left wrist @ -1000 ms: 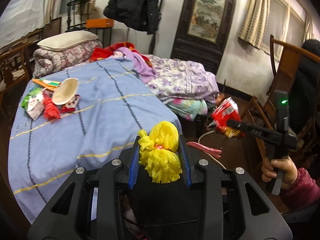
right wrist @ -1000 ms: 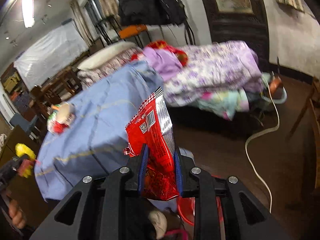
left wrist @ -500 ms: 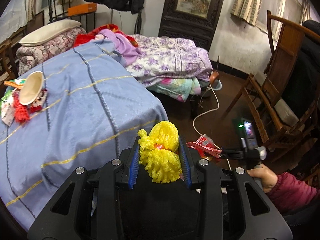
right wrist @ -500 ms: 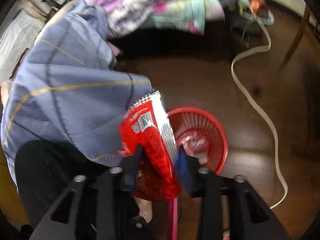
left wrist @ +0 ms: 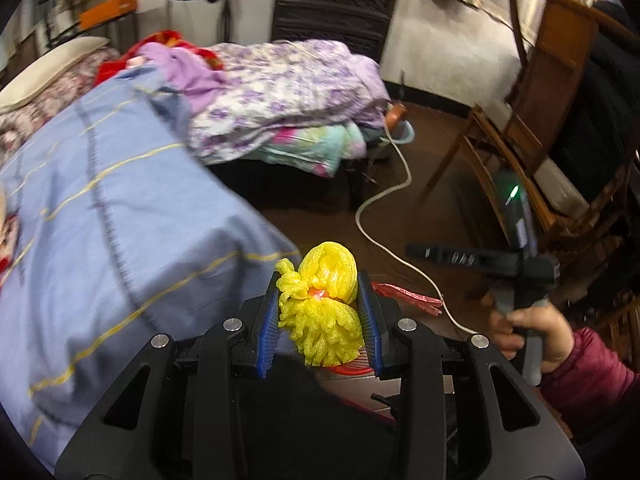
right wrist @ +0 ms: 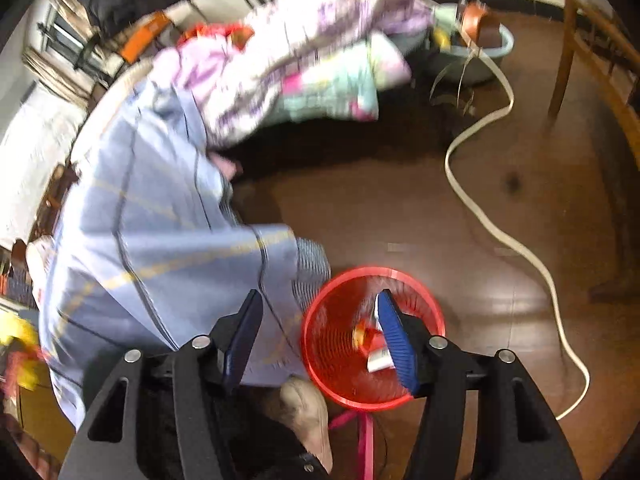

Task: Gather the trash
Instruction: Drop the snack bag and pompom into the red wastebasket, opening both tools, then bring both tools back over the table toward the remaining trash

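I'm seeing a blue bedspread with thin yellow stripes point(left wrist: 120, 216) lying over the bed, a purple floral quilt point(left wrist: 288, 84) piled beside it. A white cord point(right wrist: 500, 232) is snaking across the dark brown wooden floor point(right wrist: 380, 216). A wooden chair point(left wrist: 536, 120) is standing near the wall.

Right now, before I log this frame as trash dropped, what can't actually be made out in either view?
- Red basket: in the left wrist view only a sliver shows under the left gripper and its yellow foam net.
- Red snack wrapper in the basket: right wrist view, motion-blurred, partly behind a finger of the open right gripper; print unreadable.
- Trash left on the blue bedspread: cut off at the left wrist view's left edge.
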Demonstrator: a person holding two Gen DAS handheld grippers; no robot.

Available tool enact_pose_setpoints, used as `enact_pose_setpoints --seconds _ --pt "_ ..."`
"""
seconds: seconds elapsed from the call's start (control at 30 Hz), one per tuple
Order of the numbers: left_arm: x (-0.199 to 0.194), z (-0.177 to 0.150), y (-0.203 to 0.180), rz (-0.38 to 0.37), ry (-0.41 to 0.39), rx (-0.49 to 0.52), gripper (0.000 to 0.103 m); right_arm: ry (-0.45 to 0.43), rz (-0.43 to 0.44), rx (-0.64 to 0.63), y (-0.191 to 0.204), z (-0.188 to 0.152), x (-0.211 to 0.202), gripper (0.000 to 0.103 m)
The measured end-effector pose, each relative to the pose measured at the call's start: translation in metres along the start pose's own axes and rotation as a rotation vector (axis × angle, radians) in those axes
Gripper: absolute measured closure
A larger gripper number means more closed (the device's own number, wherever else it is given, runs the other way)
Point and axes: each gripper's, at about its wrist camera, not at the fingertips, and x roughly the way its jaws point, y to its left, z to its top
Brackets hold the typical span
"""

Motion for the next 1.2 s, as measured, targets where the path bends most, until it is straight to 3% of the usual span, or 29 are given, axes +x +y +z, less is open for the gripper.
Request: enact_pose_setpoints --seconds 0.2,0.27,0.33,0.43,0.7,1.2 --pt "0.04 0.018 -0.037 -0.073 0.07 0.089 0.062 -0.116 0.023 -0.008 0.001 0.018 -0.044 0.04" --pt "0.049 0.022 -0.048 -0.068 0.082 0.116 0.052 -0.138 0.022 -0.019 0.002 0.021 -0.053 0.039" --pt "0.054 0.024 -0.053 -0.056 0.086 0.126 0.034 -0.157 0.017 -0.03 0.002 0.024 -0.061 0.039" --pt "0.052 0.024 -0.049 -0.054 0.081 0.099 0.027 -0.169 0.027 -0.028 -0.001 0.025 -0.069 0.039" --pt "0.025 0.025 -0.012 -0.024 0.029 -0.027 0.025 -0.169 0.035 -0.054 0.014 0.018 -0.072 0.039" --pt "-0.036 0.0 0.05 0.054 -0.107 -0.177 0.021 -0.168 0.065 -0.245 0.11 -0.005 -0.086 0.031"
